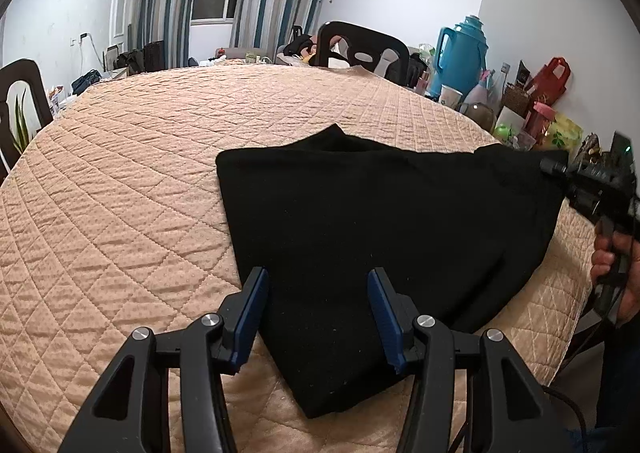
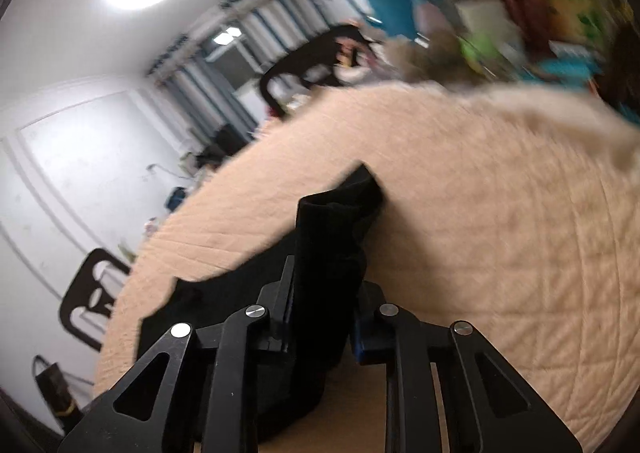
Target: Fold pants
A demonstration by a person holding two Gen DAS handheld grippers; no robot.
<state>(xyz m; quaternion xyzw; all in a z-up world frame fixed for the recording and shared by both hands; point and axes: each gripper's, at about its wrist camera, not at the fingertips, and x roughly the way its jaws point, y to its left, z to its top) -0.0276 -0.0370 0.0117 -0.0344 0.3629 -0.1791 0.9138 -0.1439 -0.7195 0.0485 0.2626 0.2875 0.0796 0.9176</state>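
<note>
Black fabric pants [image 1: 380, 221] lie partly folded on the peach quilted tabletop [image 1: 140, 173]. The right tool [image 2: 320, 317] clamps a bunched edge at their right end; the left tool [image 1: 316, 317] hovers wide over their near corner.

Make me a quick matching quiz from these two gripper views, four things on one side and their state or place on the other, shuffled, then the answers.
Things
1. left gripper
2. right gripper
3. black pants
4. blue thermos

States or places
A. lies on the quilted tan cover
B. shut on a bunch of dark cloth
C. stands among clutter at the table's far right edge
D. open, fingers spread above the cloth

Pairs: 1-D, 2-B, 3-A, 4-C
</note>
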